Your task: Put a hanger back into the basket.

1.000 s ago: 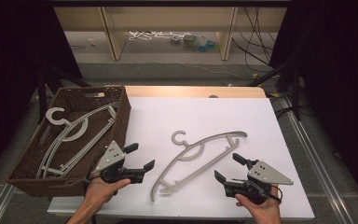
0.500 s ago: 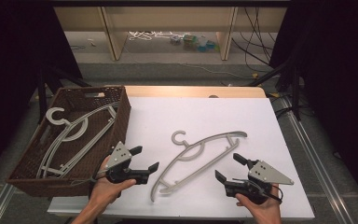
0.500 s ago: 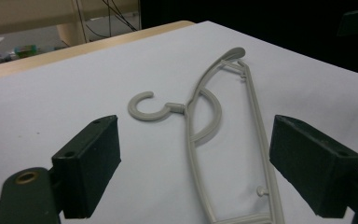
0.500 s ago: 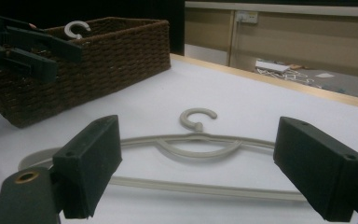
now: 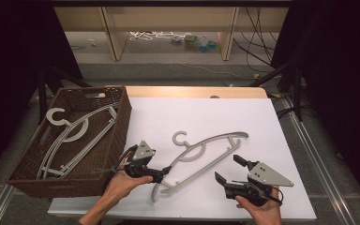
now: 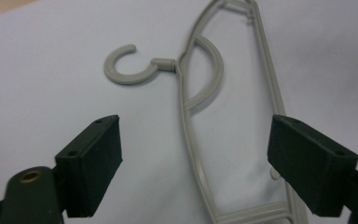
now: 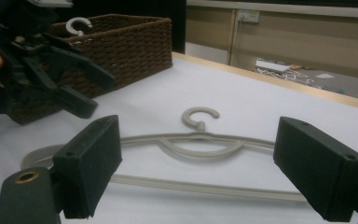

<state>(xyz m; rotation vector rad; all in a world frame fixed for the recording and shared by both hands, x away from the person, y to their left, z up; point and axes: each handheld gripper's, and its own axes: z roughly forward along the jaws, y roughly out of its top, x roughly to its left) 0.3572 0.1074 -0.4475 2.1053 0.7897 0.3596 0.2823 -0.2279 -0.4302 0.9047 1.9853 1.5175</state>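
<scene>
High view: unlabelled grey hanger point(image 5: 205, 156).

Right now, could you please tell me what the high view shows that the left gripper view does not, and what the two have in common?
The high view alone takes in the brown wicker basket with hangers lying in it, the right claw open, the left claw and both of the person's hands. The left gripper view alone gives a close look along its own open jaws, which straddle the hanger's lower end without touching it. Both share the grey plastic hanger lying flat on the white table.
</scene>
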